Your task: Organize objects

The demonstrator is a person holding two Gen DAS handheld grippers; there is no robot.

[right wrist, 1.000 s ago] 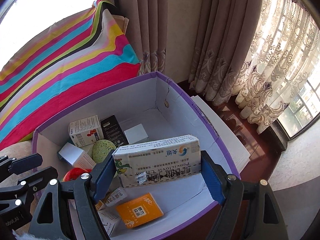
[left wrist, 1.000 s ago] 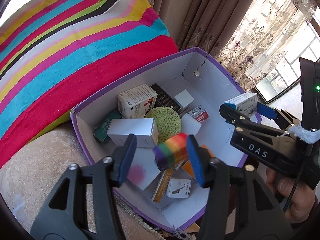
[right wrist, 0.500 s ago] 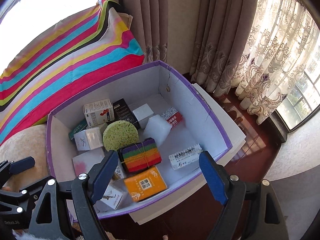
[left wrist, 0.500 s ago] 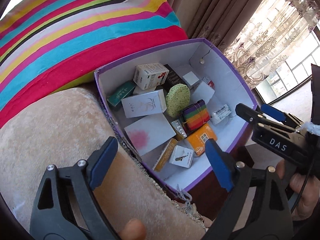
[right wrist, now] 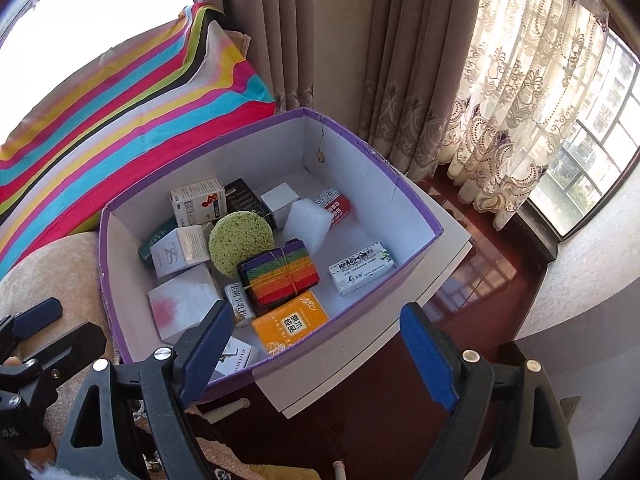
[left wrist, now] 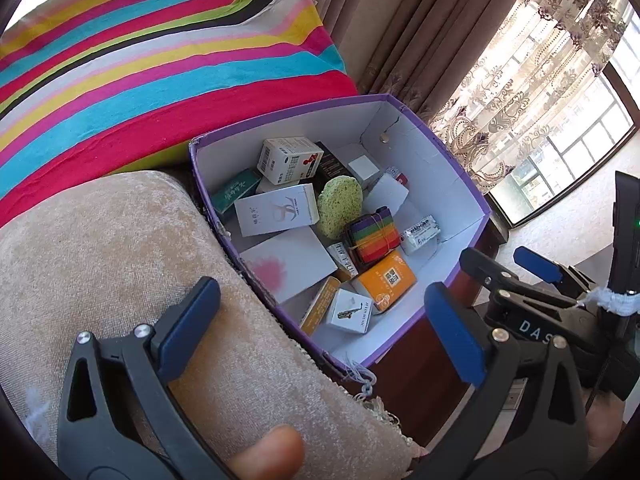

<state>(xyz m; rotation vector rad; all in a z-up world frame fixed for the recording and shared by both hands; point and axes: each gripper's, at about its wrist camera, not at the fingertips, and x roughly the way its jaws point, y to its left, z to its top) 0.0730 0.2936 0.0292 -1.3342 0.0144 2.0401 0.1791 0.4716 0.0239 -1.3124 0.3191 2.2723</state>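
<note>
My left gripper (left wrist: 320,320) is hanging wide open and empty over the beige cushion (left wrist: 100,260), its jaws having just been opening. The rainbow block (left wrist: 374,238) it was holding a second ago is now lying in the purple box (left wrist: 460,184) ahead. My right gripper (right wrist: 316,344) is also gaping empty; its white carton (right wrist: 362,268) is now lying inside too.

Ahead of the left claw, we see the black carton (left wrist: 333,162) mostly hidden behind the white medicine box (left wrist: 289,159), and the green carton (left wrist: 234,195) buried under its neighbours. Just beyond the right claw's left pad, the small saxophone box (right wrist: 236,357) is half covered. Print on the long white packet (right wrist: 362,268) is too small for us to read.
</note>
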